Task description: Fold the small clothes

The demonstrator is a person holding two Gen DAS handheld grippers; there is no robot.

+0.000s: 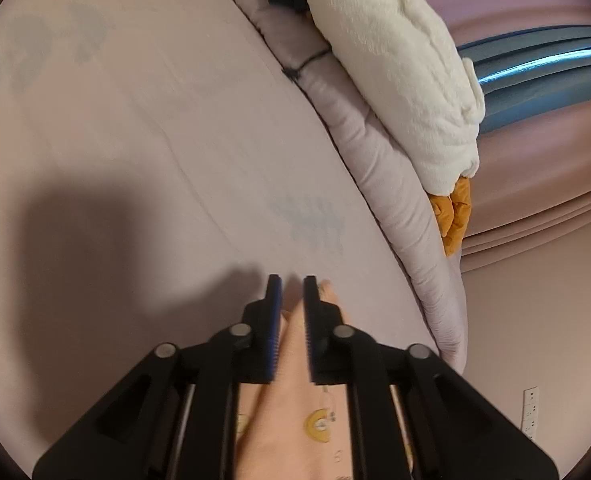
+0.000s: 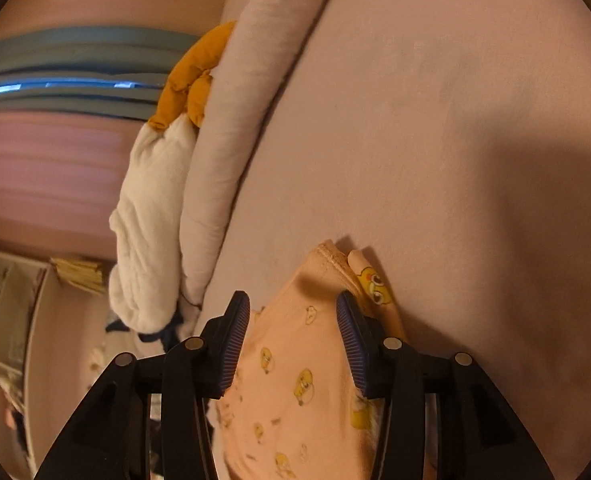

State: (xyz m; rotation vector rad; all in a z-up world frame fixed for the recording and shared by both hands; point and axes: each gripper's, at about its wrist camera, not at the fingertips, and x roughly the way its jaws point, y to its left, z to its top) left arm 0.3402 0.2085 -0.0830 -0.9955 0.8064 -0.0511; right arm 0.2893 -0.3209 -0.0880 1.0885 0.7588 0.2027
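On the pink bed sheet point(image 2: 435, 128), the peach duck-print garment point(image 2: 295, 360) lies bunched. Left gripper point(image 1: 293, 280) pinches a fold of it between narrow jaws; right gripper point(image 2: 293, 300) straddles it, jaws spread. Risk: the thin pinch slips, undoing the fold.

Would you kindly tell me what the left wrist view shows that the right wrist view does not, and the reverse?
Only the left wrist view shows the left claw nearly closed on the peach duck-print garment, and white wall sockets. Only the right wrist view shows the right claw open around that garment's ribbed edge, and a large duck face. Both show the pale pink bed sheet, rolled quilt and white plush toy with orange feet.
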